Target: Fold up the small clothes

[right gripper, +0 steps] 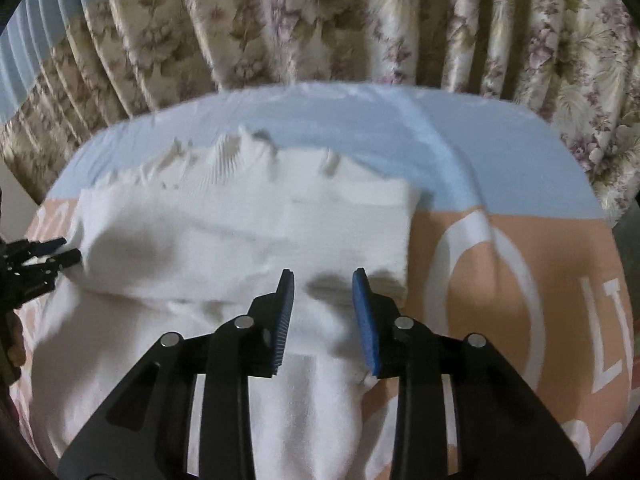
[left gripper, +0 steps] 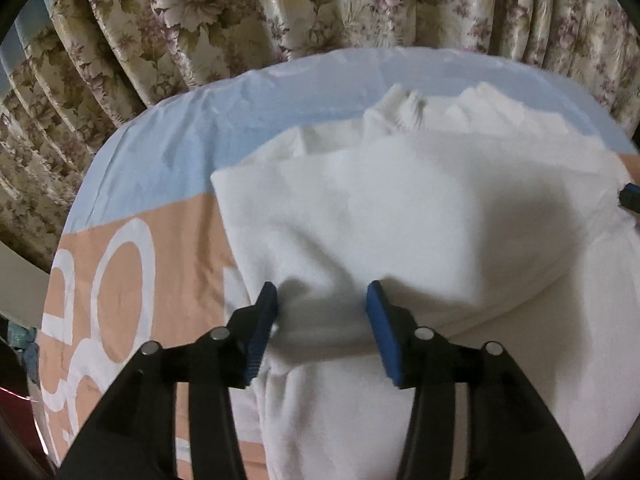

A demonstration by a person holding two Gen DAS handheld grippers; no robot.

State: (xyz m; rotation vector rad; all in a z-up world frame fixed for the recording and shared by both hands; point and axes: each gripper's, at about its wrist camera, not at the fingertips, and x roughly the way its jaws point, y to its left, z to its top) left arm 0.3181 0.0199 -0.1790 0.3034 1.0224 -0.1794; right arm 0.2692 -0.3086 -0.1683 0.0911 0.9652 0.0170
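Note:
A white knit garment [left gripper: 400, 208] lies on the bed, its upper part folded over the lower part; it also shows in the right wrist view [right gripper: 240, 232]. My left gripper [left gripper: 322, 294] is open, its blue pads straddling the folded edge at the garment's left side without clamping it. My right gripper [right gripper: 323, 278] is open over the fold near the garment's right edge. The left gripper also shows at the left of the right wrist view [right gripper: 60, 252]. The right gripper's tip shows at the right edge of the left wrist view [left gripper: 630, 198].
The bed sheet [right gripper: 480, 264] is peach with white letters and a light blue band [left gripper: 180, 128] at the far side. Floral curtains [left gripper: 280, 8] hang close behind the bed's far edge.

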